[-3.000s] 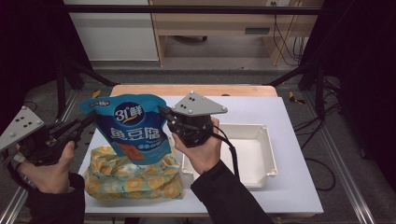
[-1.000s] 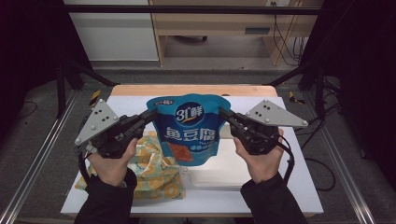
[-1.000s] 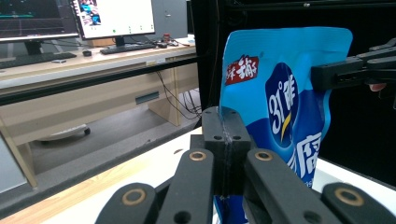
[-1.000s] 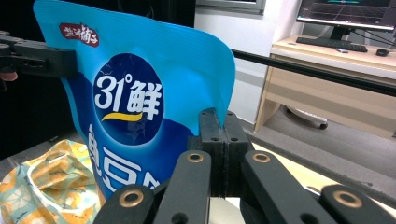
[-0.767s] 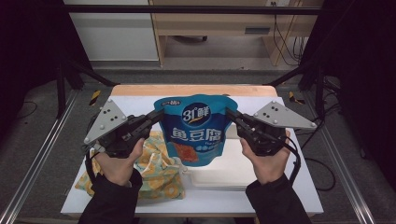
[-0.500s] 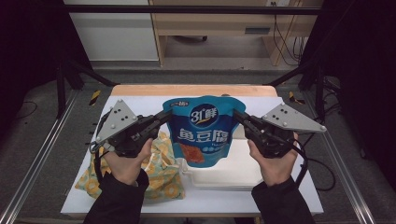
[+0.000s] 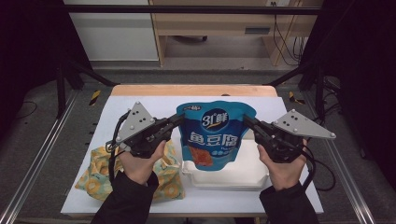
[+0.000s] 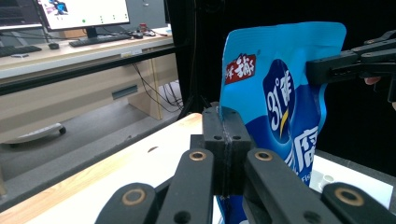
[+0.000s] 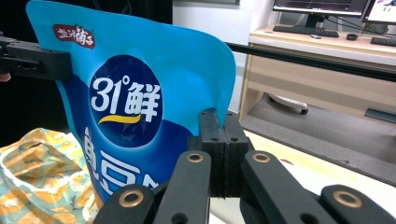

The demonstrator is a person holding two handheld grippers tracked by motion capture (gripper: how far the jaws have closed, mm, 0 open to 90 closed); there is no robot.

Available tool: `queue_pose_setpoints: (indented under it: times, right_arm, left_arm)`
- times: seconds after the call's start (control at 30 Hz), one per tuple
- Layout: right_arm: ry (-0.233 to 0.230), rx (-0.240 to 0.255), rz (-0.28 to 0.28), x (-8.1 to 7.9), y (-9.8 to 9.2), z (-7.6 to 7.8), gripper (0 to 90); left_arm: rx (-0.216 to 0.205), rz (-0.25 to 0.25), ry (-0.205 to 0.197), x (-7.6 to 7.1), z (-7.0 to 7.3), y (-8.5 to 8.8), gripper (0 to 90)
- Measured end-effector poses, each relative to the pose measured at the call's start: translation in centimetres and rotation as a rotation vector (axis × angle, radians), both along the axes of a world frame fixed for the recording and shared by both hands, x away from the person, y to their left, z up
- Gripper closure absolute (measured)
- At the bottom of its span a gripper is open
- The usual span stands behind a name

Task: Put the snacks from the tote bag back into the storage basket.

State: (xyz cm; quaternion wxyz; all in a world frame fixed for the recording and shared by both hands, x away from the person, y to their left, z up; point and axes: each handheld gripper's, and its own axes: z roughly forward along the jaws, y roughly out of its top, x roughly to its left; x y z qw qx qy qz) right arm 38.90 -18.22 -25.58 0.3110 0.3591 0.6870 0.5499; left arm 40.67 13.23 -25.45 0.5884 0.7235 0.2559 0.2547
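Observation:
A blue snack bag (image 7: pixel 214 135) with white lettering hangs upright between both hands, its bottom over the white tray (image 7: pixel 254 177). My left gripper (image 7: pixel 179 120) is shut on the bag's left edge, and my right gripper (image 7: pixel 246 121) is shut on its right edge. In the left gripper view the closed jaws pinch the blue snack bag (image 8: pixel 275 107) at its side seam, with the other gripper's jaw (image 8: pixel 348 63) clamped on the far edge. The right gripper view shows the blue snack bag (image 9: pixel 140 107) pinched the same way, the left gripper's jaw (image 9: pixel 35 60) on its far side.
A yellow and green patterned bag (image 7: pixel 105 175) lies on the white table (image 7: pixel 154 105) at the front left, under my left hand. A wooden strip (image 7: pixel 191 90) runs along the table's far edge. Metal rails flank both sides. Desks with monitors stand beyond.
Both hands have carried the blue bag to the right and slightly down, from over the patterned bag to above the white tray. Three seconds ago only the right gripper held it.

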Motion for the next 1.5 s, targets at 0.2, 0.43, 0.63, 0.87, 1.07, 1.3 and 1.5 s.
queue_pose_setpoints:
  times: [0.2,0.43,0.63,0.87,1.07,1.3,1.5]
  right_arm:
    - [0.009,-0.004,-0.007,0.0,-0.5,-0.8,90.0]
    - [0.032,0.001,-0.011,0.3,-0.7,-1.9,90.0]
    - [0.043,0.0,-0.009,0.4,-0.6,-2.8,90.0]
    - [0.067,-0.003,-0.003,0.6,-0.6,-4.0,90.0]
    - [0.075,-0.003,-0.006,0.7,-0.7,-4.7,90.0]
    - [0.096,-0.011,-0.006,0.8,-0.6,-5.6,90.0]
    - [0.109,-0.022,0.0,1.0,-0.2,-6.2,90.0]
  left_arm:
    - [0.009,-0.006,0.015,0.3,-0.9,-0.5,90.0]
    - [0.021,-0.013,0.035,0.7,-1.8,-0.6,90.0]
    - [0.035,-0.013,0.045,0.8,-2.5,-0.5,90.0]
    - [0.045,-0.021,0.065,1.1,-3.8,-0.5,90.0]
    - [0.055,-0.021,0.075,1.2,-4.4,-0.7,90.0]
    - [0.064,-0.019,0.094,1.3,-5.5,-0.5,90.0]
    - [0.068,-0.015,0.106,1.3,-6.2,-0.2,90.0]
